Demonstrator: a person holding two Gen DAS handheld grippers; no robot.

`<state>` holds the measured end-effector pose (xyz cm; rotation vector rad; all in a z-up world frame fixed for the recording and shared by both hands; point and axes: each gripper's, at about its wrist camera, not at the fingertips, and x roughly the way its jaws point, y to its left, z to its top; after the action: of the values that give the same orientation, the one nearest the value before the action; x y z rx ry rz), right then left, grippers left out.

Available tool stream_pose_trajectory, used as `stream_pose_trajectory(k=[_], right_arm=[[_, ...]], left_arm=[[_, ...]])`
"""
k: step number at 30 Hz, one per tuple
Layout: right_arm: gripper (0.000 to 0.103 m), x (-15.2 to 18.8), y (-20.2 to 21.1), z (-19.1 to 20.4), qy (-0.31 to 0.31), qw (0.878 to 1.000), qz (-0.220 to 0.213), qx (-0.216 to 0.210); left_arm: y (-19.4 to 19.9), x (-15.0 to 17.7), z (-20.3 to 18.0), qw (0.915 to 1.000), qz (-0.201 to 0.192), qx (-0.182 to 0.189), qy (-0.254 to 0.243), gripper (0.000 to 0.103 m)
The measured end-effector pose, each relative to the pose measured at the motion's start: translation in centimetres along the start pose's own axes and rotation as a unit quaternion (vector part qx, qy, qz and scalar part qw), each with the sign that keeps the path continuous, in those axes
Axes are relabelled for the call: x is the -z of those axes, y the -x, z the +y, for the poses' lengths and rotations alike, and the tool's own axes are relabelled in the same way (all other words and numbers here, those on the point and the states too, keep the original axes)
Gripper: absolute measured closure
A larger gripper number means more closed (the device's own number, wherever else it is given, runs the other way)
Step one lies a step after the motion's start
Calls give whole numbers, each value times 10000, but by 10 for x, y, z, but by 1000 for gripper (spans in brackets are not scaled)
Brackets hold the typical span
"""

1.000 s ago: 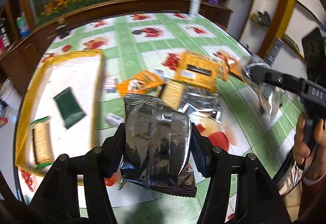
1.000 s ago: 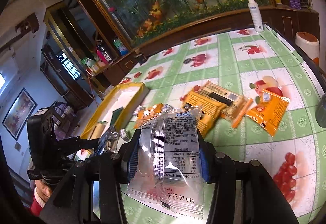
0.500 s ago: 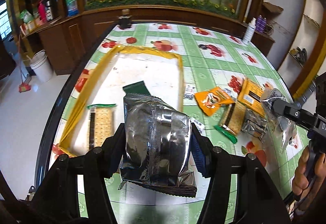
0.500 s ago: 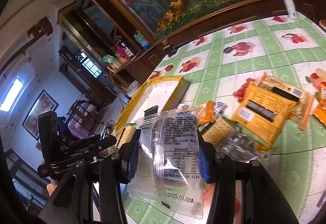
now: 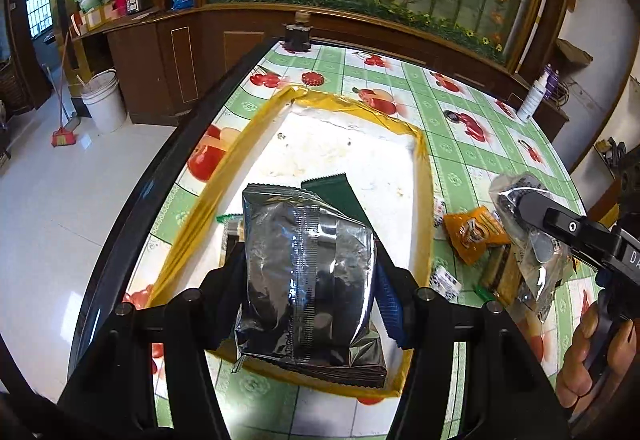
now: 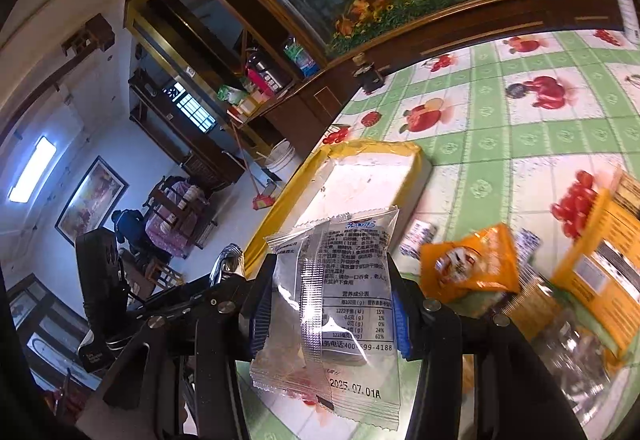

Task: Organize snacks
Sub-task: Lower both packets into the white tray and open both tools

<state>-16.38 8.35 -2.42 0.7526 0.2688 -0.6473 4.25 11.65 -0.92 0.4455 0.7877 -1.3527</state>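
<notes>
Our left tool point(image 5: 310, 280) is pinching one silver foil pack point(image 5: 308, 276) over the yellow-rimmed tray point(image 5: 424, 176) on the desk point(image 5: 460, 112). Only this view shows two packs inside the tray: a dark green one point(image 5: 336, 192) at 12 o'clock and a cracker sleeve at 10. Our right tool point(image 6: 326, 310) grips one clear printed packet point(image 6: 340, 292); its view adds an orange pouch point(image 6: 472, 264) at 2 o'clock.

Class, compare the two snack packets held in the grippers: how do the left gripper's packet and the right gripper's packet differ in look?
The silver foil packet is opaque and shiny with no readable print; the clear packet is see-through, with a printed nutrition table and a date. The silver foil packet looks puffed and full; the clear packet looks flatter. Both have a central back seam and are pinched by their sides, in the left gripper and right gripper.
</notes>
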Motion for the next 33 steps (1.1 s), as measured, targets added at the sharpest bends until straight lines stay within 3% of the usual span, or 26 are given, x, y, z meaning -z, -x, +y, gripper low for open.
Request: stream_pose_trajectory(k=[8,19,27,33], right_arm=[[54,-27,-67,15,190,9996,142,121],[54,-32,-134,5,271,9979,411,422],[52,-28,-148,11,500,9956,503,620],[43,-27,-145,17,571,9946,502,712]], left_arm=[[-38,-14,0,9997,177,-140,-17,45],[-68,-8,11,9982,373,-460,53,45],[-69,-6,13,9979,404,-497,55,42],[-66,-5,22,9973,443,-514,274,35]])
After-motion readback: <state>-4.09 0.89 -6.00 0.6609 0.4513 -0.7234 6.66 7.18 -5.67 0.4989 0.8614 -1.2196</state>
